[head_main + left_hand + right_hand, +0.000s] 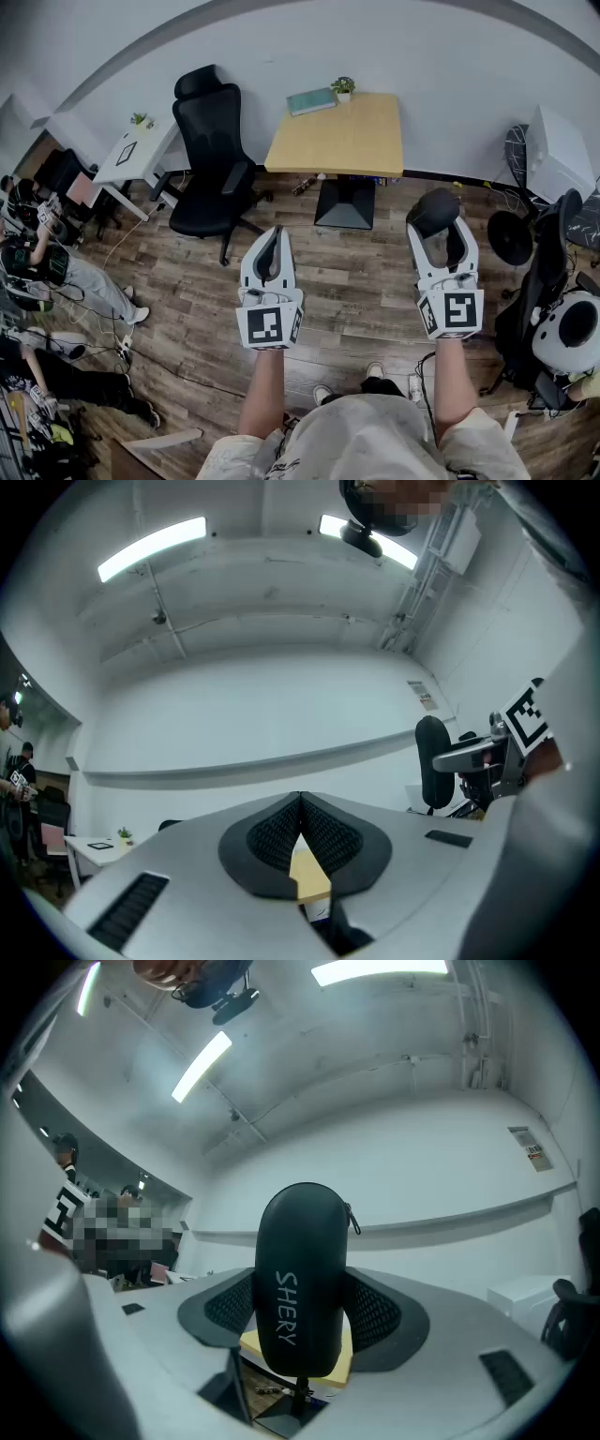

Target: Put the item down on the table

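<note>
My right gripper [439,217] is shut on a black zippered glasses case [432,212], which stands upright between the pads [382,1312]; the right gripper view shows the case [300,1279] with white lettering. My left gripper [272,234] is shut with nothing in it, its pads [323,836] meeting at the tips. Both are held over the wooden floor, short of the light wooden table [342,139]. A sliver of the table [309,872] shows between the left jaws.
On the table's far edge lie a teal book [311,100] and a small potted plant [343,88]. A black office chair [214,159] stands left of it. People sit at the far left. More chairs and a fan [511,234] crowd the right.
</note>
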